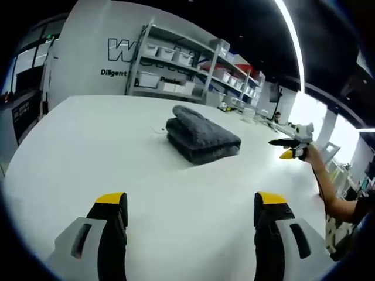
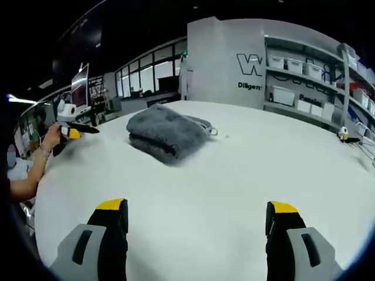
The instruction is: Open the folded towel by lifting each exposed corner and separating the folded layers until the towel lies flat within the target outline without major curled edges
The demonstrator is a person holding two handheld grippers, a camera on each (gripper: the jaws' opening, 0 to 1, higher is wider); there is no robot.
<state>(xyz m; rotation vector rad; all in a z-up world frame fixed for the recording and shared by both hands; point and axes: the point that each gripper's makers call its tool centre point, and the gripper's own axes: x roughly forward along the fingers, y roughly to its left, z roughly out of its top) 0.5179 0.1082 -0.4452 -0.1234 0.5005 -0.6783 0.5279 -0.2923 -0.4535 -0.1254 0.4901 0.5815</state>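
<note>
Left gripper view: your left gripper [image 1: 191,212] hangs over the white table [image 1: 88,152], jaws spread wide, nothing between them, yellow tips at 7 and 5 o'clock of the picture. Going left to right, a dark window sits at 9 o'clock, then a grey wall with black lettering [image 1: 120,50] at 11 o'clock, then shelves [image 1: 187,64] stacked with white bins toward 12 and 1 o'clock. The towel [image 1: 202,134] lies folded near the centre of the view, a dark grey, thick stack with an upper fold bulging at its far end; it rests on the table well apart from your jaws. At 3 o'clock your right gripper [image 1: 287,149] comes in, held by your hand [image 1: 309,153], well clear of the towel; you cannot tell from here how its jaws stand.

Right gripper view: at 9 o'clock your left gripper [image 2: 82,130] shows, small, near the table's far edge. The towel [image 2: 167,134] sits at 11 o'clock from the centre, still folded, a small tag at its right side. The wall lettering [image 2: 249,64] is at 1 o'clock, shelves [image 2: 310,76] at 2 o'clock. Your right gripper [image 2: 196,215] has its jaws spread wide at the bottom, empty, over bare table [image 2: 263,158].
</note>
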